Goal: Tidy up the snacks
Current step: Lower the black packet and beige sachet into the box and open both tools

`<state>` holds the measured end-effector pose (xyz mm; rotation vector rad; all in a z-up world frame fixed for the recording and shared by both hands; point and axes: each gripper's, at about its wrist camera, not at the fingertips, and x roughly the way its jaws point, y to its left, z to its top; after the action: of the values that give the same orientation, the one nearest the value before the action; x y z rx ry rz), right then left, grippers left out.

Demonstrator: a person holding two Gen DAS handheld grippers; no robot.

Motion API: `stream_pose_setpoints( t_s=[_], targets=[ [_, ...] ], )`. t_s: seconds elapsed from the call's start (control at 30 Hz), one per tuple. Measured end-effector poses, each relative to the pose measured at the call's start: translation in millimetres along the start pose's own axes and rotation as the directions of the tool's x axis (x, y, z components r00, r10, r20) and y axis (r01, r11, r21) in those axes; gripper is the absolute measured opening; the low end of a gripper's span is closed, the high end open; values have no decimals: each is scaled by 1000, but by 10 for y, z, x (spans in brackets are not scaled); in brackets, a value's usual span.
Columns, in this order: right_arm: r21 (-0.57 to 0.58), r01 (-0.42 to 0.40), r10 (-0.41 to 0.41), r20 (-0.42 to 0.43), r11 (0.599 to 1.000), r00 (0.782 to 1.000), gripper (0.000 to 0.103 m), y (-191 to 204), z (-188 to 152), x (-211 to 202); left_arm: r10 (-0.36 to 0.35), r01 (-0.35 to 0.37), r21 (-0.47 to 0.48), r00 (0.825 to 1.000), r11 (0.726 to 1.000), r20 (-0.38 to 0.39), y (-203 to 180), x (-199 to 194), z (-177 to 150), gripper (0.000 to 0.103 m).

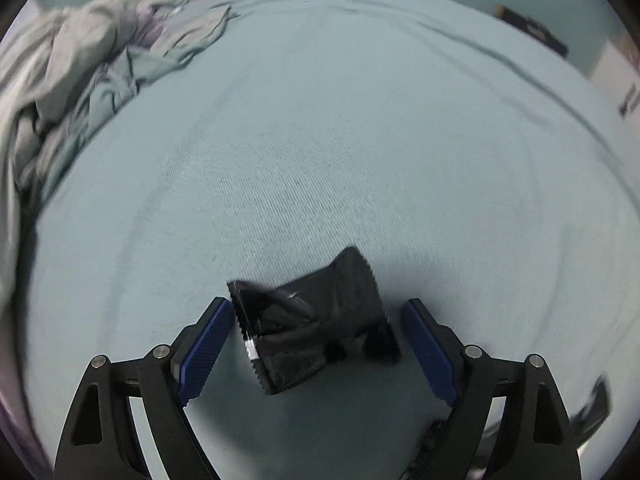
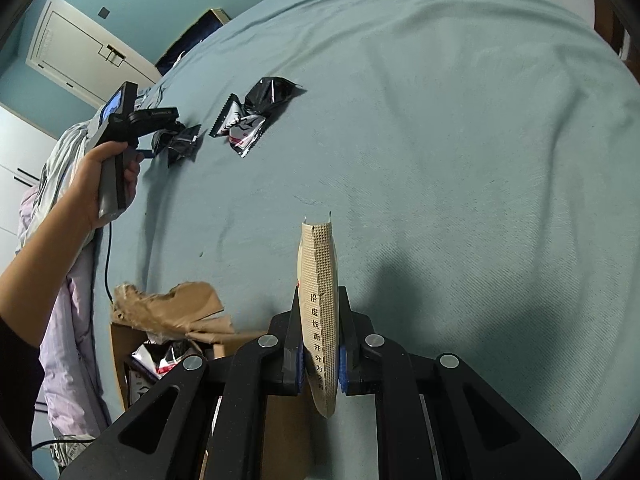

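Note:
In the left wrist view my left gripper (image 1: 318, 312) is open, its blue pads on either side of a black snack packet (image 1: 316, 328) that looks blurred, just above the teal bedsheet (image 1: 320, 140). In the right wrist view my right gripper (image 2: 319, 360) is shut on a tan snack packet (image 2: 320, 300) held edge-on above the bed. The left gripper (image 2: 176, 140) shows there at far left with the black packet (image 2: 182, 146) at its tips. Two more packets, a black and white one (image 2: 240, 126) and a black one (image 2: 272, 94), lie on the sheet.
A torn cardboard box (image 2: 160, 332) holding several snack packets sits at the bed's near left. Crumpled bedding (image 1: 80, 72) lies along the left side. A white door (image 2: 80, 48) and teal wall stand behind.

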<state>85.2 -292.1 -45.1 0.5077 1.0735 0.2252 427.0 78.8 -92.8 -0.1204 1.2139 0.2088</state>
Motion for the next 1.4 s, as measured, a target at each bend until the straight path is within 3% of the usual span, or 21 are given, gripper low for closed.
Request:
stream_pose_setpoints(
  t_s=[0.03,0.13,0.23,0.4,0.67,0.87,0.93,1.03,1.2,1.3,1.4],
  targets=[
    [3,-2,2,1,1000,1000,10,-7,9,7,-22,22,-13,1000,1000,5,37,-17,14,64],
    [3,-1,1,6,1000,1000,10,-12,22,15,-31,34,-56,999,998,38,165,-127,-19,44],
    [11,5,-5,6,1000,1000,10,-18,19,21,-28,35,-99,997,994,70,334,-301,-198,43],
    [9,14,-14,33,1000,999,10,20,21,-42,-69,74,-32,991,997,114,454,-805,-691,43],
    [-54,28,-23,91,998,996,10,205,-107,-228,-157,150,61,979,987,131,661,-1797,-1865,43],
    [-64,36,-27,150,997,988,10,249,-270,-426,-219,179,221,960,959,173,529,-2506,-2833,44],
    [-66,38,-27,160,997,987,10,275,-358,-484,-262,203,298,949,933,177,379,-2705,-3194,44],
    [-72,-5,15,145,997,989,10,340,-496,-545,-339,262,358,925,896,171,204,-2823,-3509,45],
    [-113,-31,51,174,993,983,10,439,-661,-716,-430,359,385,895,851,118,-26,-2722,-3740,45],
    [-115,-64,83,164,991,983,10,443,-804,-739,-435,374,417,899,829,58,-138,-2573,-3829,47],
    [-124,-51,69,141,991,988,10,458,-914,-713,-407,322,449,907,834,107,-155,-2549,-3847,63]
  ],
)
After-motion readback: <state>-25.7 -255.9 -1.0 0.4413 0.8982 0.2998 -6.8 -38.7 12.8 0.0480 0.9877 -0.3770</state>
